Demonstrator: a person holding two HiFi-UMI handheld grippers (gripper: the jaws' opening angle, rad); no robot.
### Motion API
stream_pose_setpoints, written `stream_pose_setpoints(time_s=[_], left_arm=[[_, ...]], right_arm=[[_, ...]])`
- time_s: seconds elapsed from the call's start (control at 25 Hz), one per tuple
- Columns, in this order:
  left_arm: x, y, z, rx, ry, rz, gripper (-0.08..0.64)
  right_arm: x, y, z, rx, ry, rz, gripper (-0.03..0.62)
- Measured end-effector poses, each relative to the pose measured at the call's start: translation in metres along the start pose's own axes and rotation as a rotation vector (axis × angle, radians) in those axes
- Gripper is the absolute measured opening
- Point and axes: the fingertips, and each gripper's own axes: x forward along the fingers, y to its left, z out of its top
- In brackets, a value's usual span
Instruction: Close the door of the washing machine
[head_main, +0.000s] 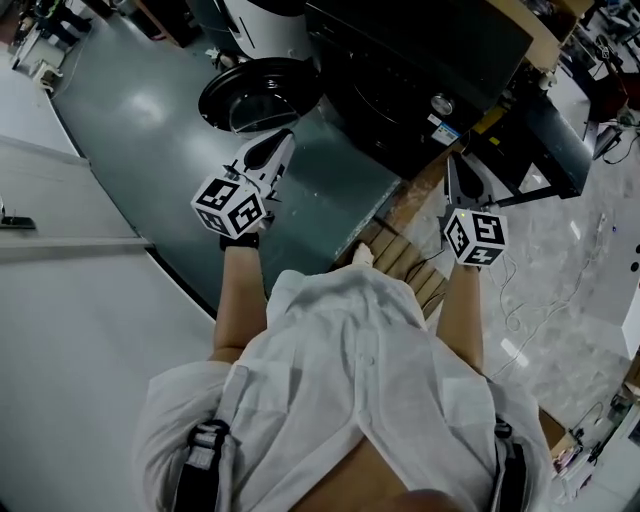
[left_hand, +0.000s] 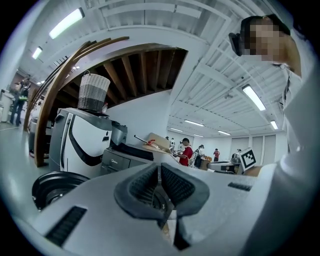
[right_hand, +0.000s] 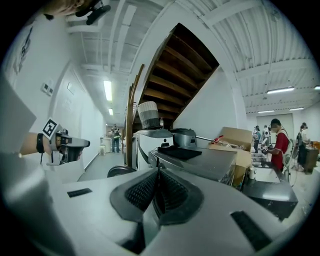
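Observation:
The washing machine (head_main: 420, 70) is a dark box at the top of the head view. Its round door (head_main: 258, 95) hangs open to the machine's left, over the grey floor. My left gripper (head_main: 283, 140) is shut and holds nothing; it points toward the door from just short of it. The right gripper (head_main: 455, 160) is also shut and empty, near the machine's front right corner. In the left gripper view the door (left_hand: 50, 187) lies low on the left, beyond the gripper (left_hand: 160, 170). The right gripper view shows the machine (right_hand: 195, 160) and door (right_hand: 120, 171) ahead of the gripper (right_hand: 156, 175).
A white appliance (left_hand: 82, 142) with a woven basket (left_hand: 93, 92) on top stands behind the door, under a wooden staircase (right_hand: 175, 70). A dark tray-like stand (head_main: 545, 140) sits right of the machine. Cables (head_main: 520, 300) lie on the pale floor. People stand far off.

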Motion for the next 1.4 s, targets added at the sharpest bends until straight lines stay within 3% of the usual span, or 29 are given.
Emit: stream_pose_setpoints(time_s=[0.36,0.72,1.04,1.4], left_arm=[[0.046,-0.003,0.012,0.032,-0.012,0.056,0.026],[0.043,0.023,0.016,0.068,0.010,0.113,0.026],[0.048,0.086,0.007,0.053,0.055,0.116,0.027],[0.058,0.193,-0.004,0.073,0.154,0.111,0.028]], right_arm=[[0.045,-0.037,0.004,-0.002,-0.001,0.088,0.031],[0.081,-0.029,0.001,0.022,0.020,0.154,0.031],[0.136,-0.005,-0.003,0.024,0.059,0.178,0.031],[0.208,0.027,-0.017,0.037,0.114,0.171,0.031]])
